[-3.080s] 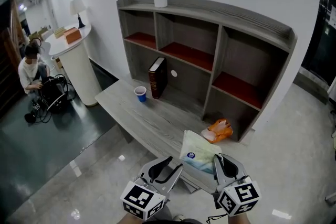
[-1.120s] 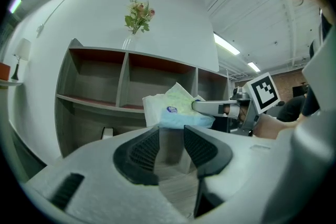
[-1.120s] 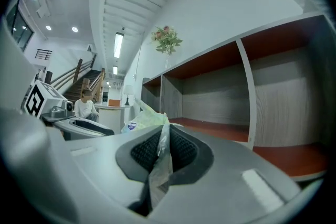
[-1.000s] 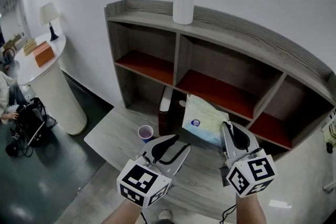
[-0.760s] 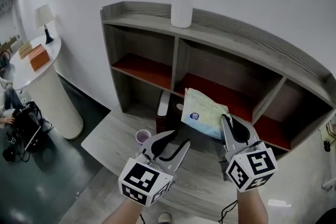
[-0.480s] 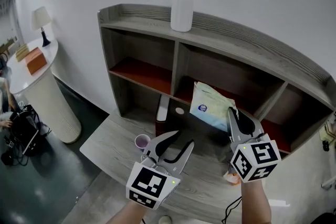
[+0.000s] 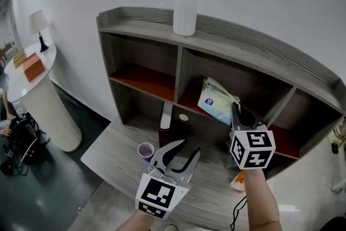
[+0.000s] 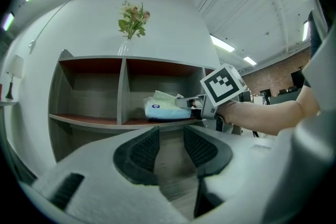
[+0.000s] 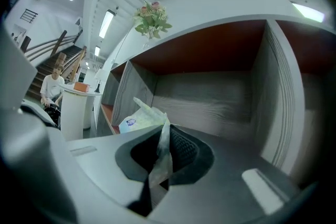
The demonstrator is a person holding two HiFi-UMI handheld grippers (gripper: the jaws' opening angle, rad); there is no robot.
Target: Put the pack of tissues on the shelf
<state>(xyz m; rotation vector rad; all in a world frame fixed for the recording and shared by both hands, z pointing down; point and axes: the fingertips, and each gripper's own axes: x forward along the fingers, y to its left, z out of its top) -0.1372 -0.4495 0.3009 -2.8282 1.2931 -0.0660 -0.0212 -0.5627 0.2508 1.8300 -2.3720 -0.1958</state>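
The pack of tissues, pale green and white with a blue round label, hangs inside the middle upper compartment of the grey shelf unit, just above its red board. My right gripper is shut on the pack's crimped end flap, and the pack sticks out ahead of the jaws. In the left gripper view the pack and the right gripper show over the shelf board. My left gripper hovers open and empty above the tabletop, below and left of the pack.
A white vase with flowers stands on the shelf top. A dark book leans in the lower compartment, with a purple paper cup in front of it. An orange bag lies by my right wrist. A round white stand and a seated person are at the left.
My right gripper has carried the pack up and forward, from in front of the shelf into the middle upper compartment. The left gripper drifted slightly right and stayed open.
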